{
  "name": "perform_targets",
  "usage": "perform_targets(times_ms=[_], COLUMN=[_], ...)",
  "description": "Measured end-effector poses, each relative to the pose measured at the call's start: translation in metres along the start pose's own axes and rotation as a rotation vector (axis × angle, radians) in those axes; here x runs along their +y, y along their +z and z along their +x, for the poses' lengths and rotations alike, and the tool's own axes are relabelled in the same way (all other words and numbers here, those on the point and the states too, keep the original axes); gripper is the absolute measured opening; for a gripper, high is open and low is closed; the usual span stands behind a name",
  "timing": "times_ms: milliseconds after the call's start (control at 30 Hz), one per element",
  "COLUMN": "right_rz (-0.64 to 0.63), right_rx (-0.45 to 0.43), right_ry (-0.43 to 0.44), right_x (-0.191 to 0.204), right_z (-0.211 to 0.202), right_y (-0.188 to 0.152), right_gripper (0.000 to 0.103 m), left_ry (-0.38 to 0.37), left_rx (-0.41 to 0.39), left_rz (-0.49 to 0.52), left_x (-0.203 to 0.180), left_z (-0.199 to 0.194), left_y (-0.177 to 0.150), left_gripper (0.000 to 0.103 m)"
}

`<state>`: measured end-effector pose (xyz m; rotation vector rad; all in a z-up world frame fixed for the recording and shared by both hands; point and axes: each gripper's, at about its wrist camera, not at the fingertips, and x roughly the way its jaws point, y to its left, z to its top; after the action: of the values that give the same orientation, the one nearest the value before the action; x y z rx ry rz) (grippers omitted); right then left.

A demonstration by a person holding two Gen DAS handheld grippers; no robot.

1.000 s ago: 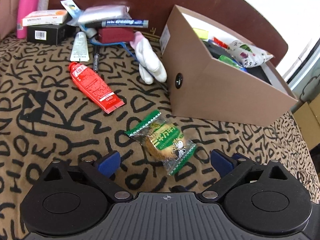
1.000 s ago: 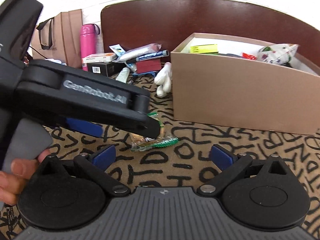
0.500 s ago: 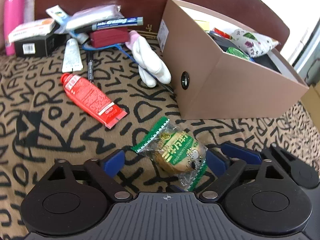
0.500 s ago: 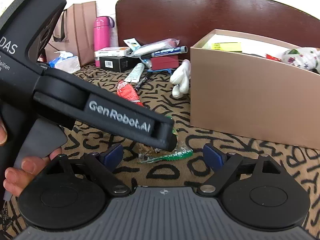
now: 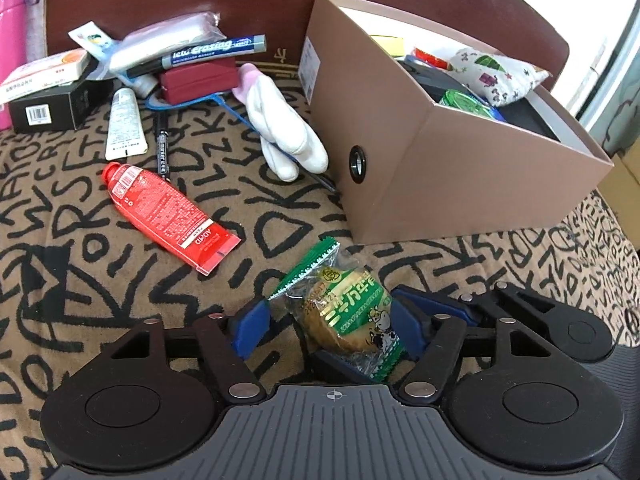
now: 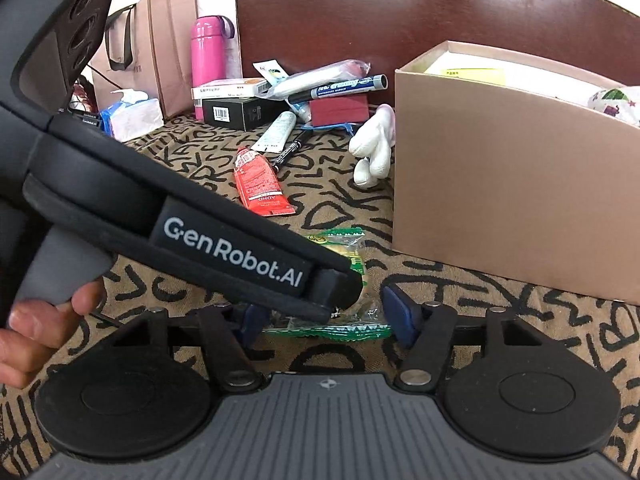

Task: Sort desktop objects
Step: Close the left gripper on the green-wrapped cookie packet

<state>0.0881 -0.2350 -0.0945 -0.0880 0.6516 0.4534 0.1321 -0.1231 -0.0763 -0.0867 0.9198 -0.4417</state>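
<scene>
While the snack packet [image 5: 347, 312] sits between the blue pads [image 5: 252, 323] of the left gripper [image 5: 326, 322], w/ both jaws apart and only the right-hand pad touching the wrapper, the step in hand looks like closing on it for a lift to the cardboard box [image 5: 460, 184]. Best to close slowly & squarely on the thick cookie middle, not the crimped green edge, since film slips and crumples. Right gripper [image 6: 324, 320] hovers just behind the same packet, jaws apart, holding nothing; it should stay clear of the left tool's body. Packet: clear film, green serrated ends, cartoon cow, round brown biscuit inside, lying on the patterned cloth [image 5: 80, 240] just in front of the box, near the red tube [image 5: 168, 216].
</scene>
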Motion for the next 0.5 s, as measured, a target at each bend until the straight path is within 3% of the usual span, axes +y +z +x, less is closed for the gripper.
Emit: perform_targets(times_ms=[133,200,500], right_rz=[0.012,0.005,0.003], right_rx=[0.002,0.004,0.016], right_ry=[-0.002,-0.008,-0.027], right_x=[-0.0008,0.0008,0.0077], right_z=[0.0039,0.0046,-0.0031], right_y=[0.0005,0.0005,-0.0004], right_gripper=[0.069,0.068,0.063], left_ry=[0.01,0.014,0.008], left_rx=[0.003,0.006,0.011], left_rz=[0.016,0.031,0.035], left_x=[-0.0038,-0.0049,-0.0073], left_z=[0.0016,0.0013,-0.0032], left_y=[0.0013,0.0013,-0.0024], left_gripper=[0.08,0.068,0.065])
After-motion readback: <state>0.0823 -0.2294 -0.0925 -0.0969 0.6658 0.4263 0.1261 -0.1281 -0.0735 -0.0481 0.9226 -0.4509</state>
